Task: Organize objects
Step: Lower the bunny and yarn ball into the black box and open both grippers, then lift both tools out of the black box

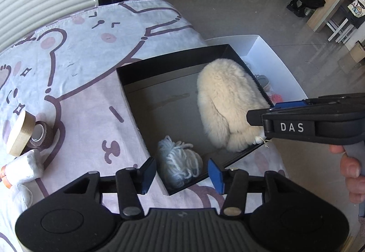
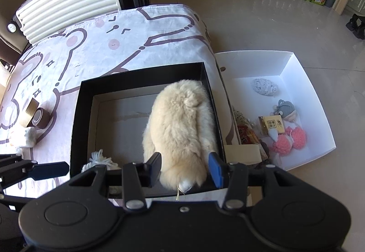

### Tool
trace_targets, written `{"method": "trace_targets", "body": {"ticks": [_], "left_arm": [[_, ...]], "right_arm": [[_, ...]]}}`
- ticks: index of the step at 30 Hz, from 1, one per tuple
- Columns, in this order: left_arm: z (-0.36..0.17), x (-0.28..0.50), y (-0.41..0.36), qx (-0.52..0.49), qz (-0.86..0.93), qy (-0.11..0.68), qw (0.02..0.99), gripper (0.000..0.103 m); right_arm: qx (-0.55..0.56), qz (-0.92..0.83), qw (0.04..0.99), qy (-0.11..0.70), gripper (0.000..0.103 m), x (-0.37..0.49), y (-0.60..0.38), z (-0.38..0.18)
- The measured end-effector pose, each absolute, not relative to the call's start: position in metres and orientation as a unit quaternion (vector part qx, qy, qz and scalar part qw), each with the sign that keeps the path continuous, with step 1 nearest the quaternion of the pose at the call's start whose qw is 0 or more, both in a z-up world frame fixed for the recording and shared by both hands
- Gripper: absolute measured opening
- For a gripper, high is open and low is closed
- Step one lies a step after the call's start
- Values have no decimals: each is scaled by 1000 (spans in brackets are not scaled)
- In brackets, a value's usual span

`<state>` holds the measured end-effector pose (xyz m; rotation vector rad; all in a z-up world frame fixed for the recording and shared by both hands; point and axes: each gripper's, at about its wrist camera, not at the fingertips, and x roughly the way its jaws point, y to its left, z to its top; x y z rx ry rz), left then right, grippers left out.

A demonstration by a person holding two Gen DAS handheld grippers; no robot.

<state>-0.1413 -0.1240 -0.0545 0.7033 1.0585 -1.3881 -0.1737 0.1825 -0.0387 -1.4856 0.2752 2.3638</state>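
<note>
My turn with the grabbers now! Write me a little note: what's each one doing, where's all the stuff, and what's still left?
Left gripper: open over the pale blue yarn pompom, not squeezing it.
Right gripper: jaws either side of the cream furry toy; whether they pinch it is unclear.
Done: the furry toy and the pompom lie in the black box on the cartoon sheet.
Left: the tape rolls and a white wrapped bundle sit loose on the sheet. The white box beside it holds small knitted toys, pink pompoms and a little card.
</note>
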Motion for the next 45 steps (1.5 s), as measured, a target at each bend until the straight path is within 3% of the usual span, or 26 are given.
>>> {"method": "trace_targets", "body": {"ticks": [13,23,33,45], "left_arm": [[-41,-138,-113,289,-597,443,603,52],[-30,-128,-100,287,-578,426,635,54],[-13,-119,-84,277,-558,407,669,80],[-1,-106,-70,261,-539,399,694,96]], "right_arm": [[-516,835,170,93,47,-168,172,-25],[-497,841,193,92,57,-154,168,-12],[-475,851,205,84,73,-139,161,5],[-454,862,214,73,87,-124,155,19]]}}
